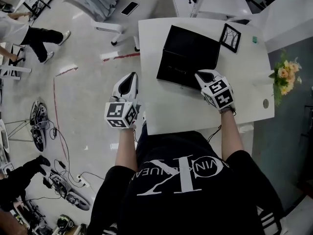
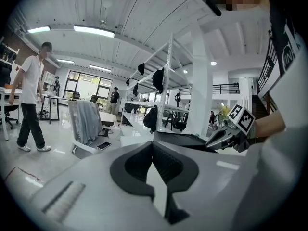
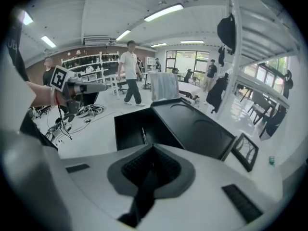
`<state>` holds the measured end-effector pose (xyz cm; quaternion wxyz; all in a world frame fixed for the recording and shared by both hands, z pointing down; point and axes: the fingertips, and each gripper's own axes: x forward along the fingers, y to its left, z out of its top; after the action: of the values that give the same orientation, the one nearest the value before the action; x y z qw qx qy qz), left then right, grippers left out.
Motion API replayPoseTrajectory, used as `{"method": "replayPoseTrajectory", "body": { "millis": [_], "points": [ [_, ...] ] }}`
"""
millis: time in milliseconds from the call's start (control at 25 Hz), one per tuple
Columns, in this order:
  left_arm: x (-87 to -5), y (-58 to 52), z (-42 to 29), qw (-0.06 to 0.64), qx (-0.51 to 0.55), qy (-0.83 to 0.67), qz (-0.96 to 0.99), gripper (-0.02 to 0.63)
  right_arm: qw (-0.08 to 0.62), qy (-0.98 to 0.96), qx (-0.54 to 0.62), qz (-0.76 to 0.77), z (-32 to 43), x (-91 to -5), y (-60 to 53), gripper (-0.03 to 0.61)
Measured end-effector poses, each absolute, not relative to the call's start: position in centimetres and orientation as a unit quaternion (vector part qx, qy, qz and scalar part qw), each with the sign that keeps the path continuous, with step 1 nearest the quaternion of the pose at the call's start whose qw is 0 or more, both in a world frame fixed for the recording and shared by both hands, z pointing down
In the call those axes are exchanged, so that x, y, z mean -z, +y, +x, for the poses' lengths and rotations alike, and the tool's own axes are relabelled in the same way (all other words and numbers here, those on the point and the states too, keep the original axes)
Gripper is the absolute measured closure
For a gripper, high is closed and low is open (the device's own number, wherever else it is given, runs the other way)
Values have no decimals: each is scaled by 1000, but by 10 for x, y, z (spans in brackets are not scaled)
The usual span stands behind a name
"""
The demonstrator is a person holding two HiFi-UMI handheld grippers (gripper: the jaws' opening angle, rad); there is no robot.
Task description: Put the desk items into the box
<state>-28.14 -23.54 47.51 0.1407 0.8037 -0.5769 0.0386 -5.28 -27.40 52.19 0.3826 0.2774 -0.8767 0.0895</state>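
An open black box (image 1: 177, 71) lies on the white desk (image 1: 171, 109), its lid (image 1: 194, 45) folded back behind it. In the right gripper view a thin pen (image 3: 143, 134) lies inside the box (image 3: 134, 126). A black picture frame (image 1: 230, 37) rests beyond the lid's right corner. My right gripper (image 1: 201, 75) sits on the desk at the box's near right corner, shut and holding nothing. My left gripper (image 1: 130, 77) hangs off the desk's left edge over the floor, also shut on nothing.
Yellow flowers (image 1: 284, 75) stand at the desk's right edge, and a small green item (image 1: 254, 39) sits far right. A chair with a phone (image 1: 129, 8) stands beyond the desk. Cables and gear (image 1: 39, 126) litter the floor left. A person (image 1: 29, 33) walks at the far left.
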Motion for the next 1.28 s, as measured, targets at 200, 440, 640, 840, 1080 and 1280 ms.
{"method": "replayPoseTrajectory", "body": {
  "millis": [200, 440, 640, 840, 1080, 1280],
  "points": [
    [-471, -240, -272, 136, -39, -566, 812, 603, 335, -881, -104, 318, -40, -503, -278, 563],
    [-466, -247, -264, 131, -38, -556, 820, 603, 286, -882, -110, 359, -27, -485, -279, 563],
    [-460, -255, -256, 125, -37, -545, 828, 603, 248, -880, -111, 389, -14, -470, -280, 563],
    [-453, -263, -249, 118, -33, -537, 835, 603, 210, -879, -108, 413, -3, -455, -284, 563],
    [-445, -271, -241, 110, -28, -530, 840, 603, 177, -877, -99, 435, 8, -439, -287, 563],
    [-437, -276, -238, 100, -26, -530, 841, 603, 148, -875, -86, 452, 16, -427, -290, 564]
  ]
}}
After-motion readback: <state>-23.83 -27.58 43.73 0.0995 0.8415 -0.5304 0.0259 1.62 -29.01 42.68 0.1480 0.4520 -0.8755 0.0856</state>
